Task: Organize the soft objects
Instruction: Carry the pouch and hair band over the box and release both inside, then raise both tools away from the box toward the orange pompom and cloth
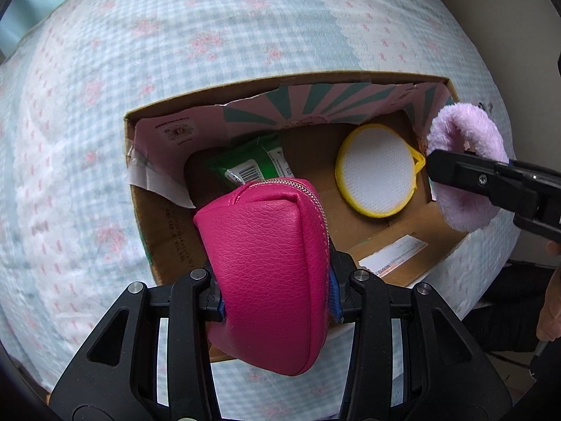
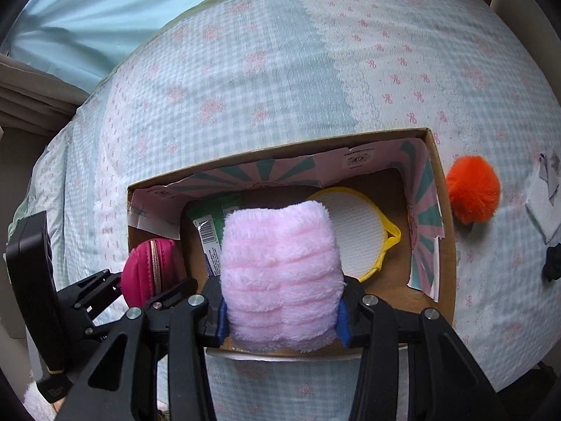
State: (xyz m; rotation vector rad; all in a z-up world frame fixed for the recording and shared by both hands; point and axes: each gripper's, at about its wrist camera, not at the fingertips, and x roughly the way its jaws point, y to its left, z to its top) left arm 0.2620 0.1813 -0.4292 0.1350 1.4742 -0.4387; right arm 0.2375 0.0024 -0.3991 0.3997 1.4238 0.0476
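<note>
My left gripper (image 1: pixel 277 303) is shut on a magenta zip pouch (image 1: pixel 266 266) and holds it over the near left part of an open cardboard box (image 1: pixel 140 210). The pouch also shows in the right wrist view (image 2: pixel 149 268). My right gripper (image 2: pixel 280 315) is shut on a fluffy pale pink pad (image 2: pixel 280 277), over the box's near edge (image 2: pixel 445 245). In the left wrist view the pad (image 1: pixel 466 161) hangs at the box's right rim. Inside the box lie a round white sponge with yellow trim (image 1: pixel 377 170) and a green packet (image 1: pixel 249 166).
The box sits on a bed with a blue-and-pink quilt (image 1: pixel 175 52). An orange pom-pom (image 2: pixel 473 194) lies on the quilt right of the box. White cloth (image 2: pixel 543 203) and a dark item (image 2: pixel 554 268) lie further right. A blue curtain (image 2: pixel 87 17) hangs behind.
</note>
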